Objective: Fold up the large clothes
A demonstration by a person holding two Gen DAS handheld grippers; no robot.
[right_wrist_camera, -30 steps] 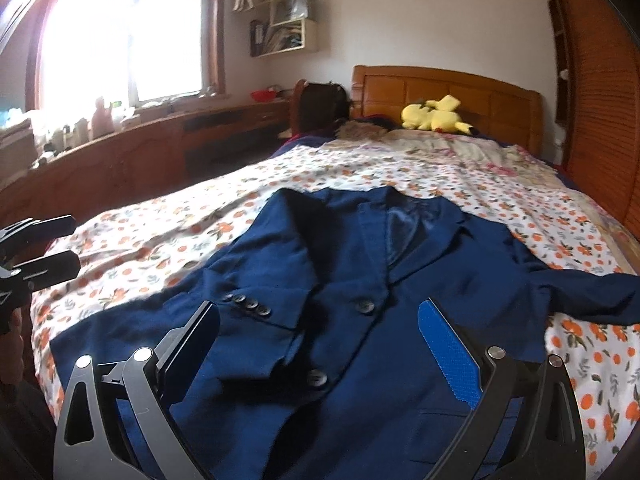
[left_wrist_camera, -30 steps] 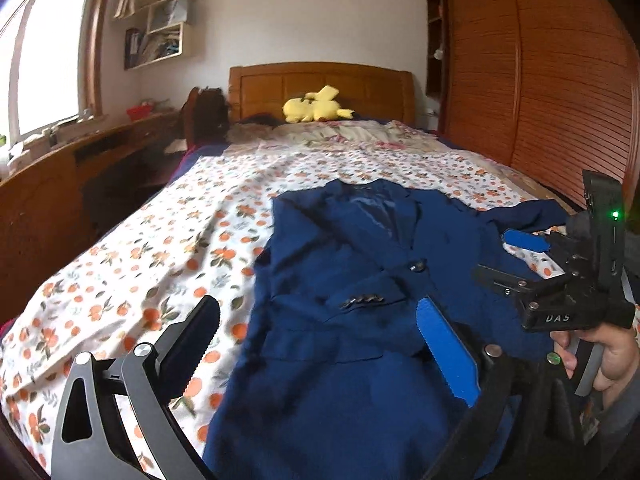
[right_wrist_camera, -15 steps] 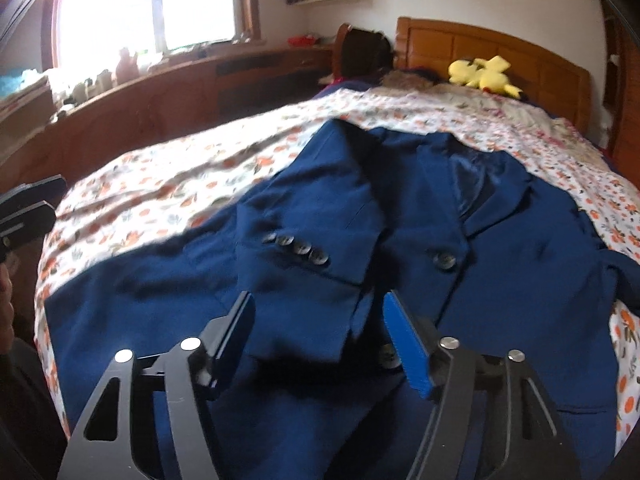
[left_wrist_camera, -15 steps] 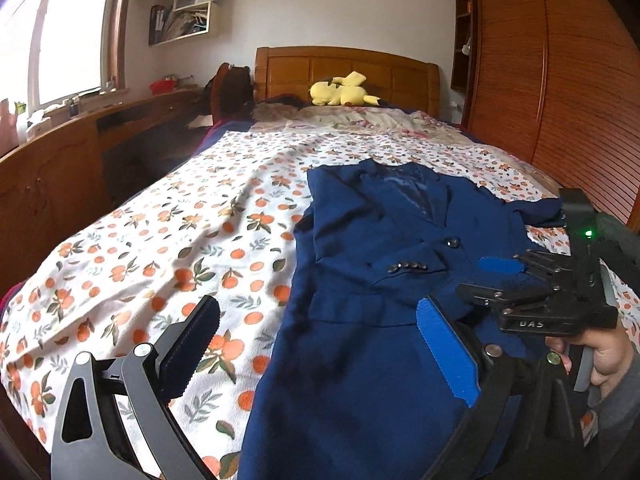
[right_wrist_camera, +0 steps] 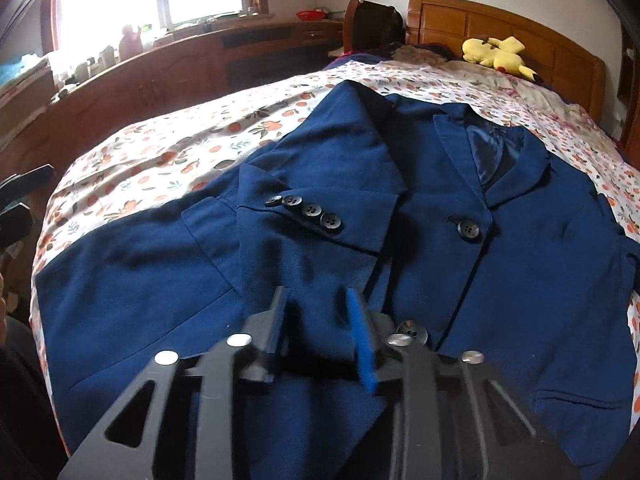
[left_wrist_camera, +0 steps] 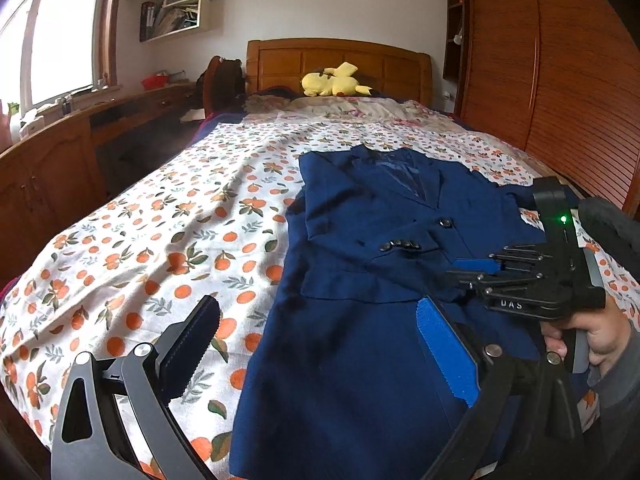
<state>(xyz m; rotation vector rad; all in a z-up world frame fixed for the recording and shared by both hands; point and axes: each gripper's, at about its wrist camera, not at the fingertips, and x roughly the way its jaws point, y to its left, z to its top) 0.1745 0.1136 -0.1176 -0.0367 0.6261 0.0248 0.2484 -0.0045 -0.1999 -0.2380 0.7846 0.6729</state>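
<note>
- Right gripper (right_wrist_camera: 320,320): our fingers nearly closed w/ a fold of the navy jacket (right_wrist_camera: 400,240) between them, at the cuff end of the folded-over sleeve (right_wrist_camera: 320,208), just below its four buttons; can't tell for sure if the cloth is pinched tight.
- Left gripper (left_wrist_camera: 320,352): fingers spread wide, holding nothing, above the jacket's lower left edge; dark finger over the sheet, blue finger over the cloth.
- Jacket lies front-up on the bed, collar twd the headboard (left_wrist_camera: 340,60), one sleeve folded across the chest.
- Orange-print sheet (left_wrist_camera: 160,240) under it.
- Yellow plush (left_wrist_camera: 334,85) by the headboard; wooden desk (left_wrist_camera: 60,152) under the window, wardrobe (left_wrist_camera: 560,80) on the other side.
</note>
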